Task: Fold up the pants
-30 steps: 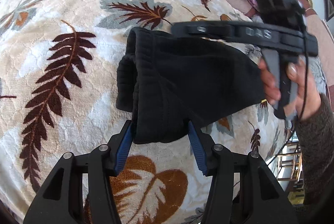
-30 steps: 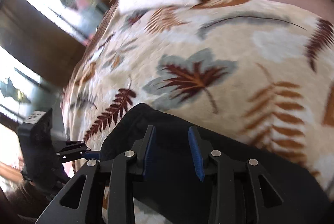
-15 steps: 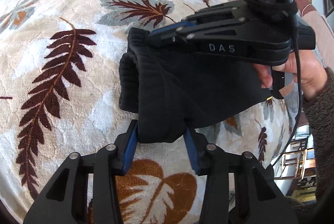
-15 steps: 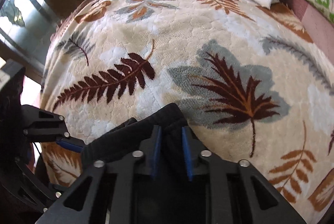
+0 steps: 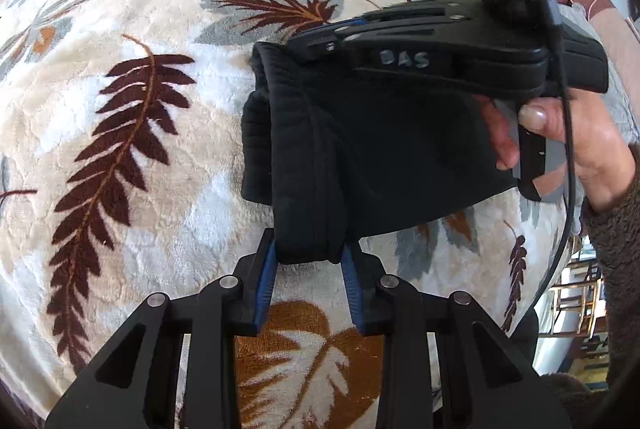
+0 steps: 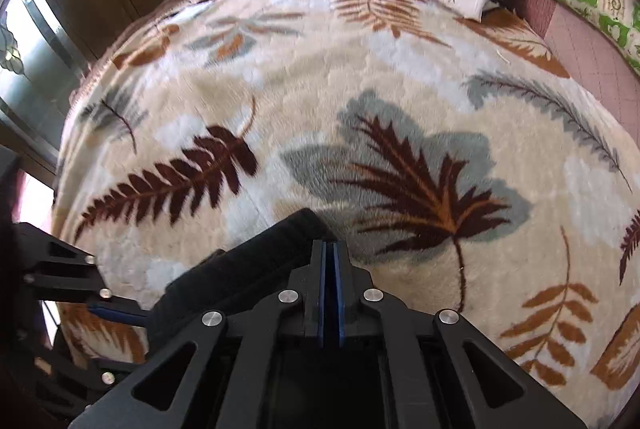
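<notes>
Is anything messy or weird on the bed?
Nothing spilled or broken. The black pants are bunched into a thick lump rather than lying flat on the leaf blanket, with the ribbed waistband doubled over. The left gripper and right gripper each pinch an end of that waistband.

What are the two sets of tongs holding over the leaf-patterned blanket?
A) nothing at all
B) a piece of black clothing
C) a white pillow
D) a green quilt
B: the left tongs pinch one end of the black pants and the right tongs are clamped on another edge, above the blanket.
</notes>
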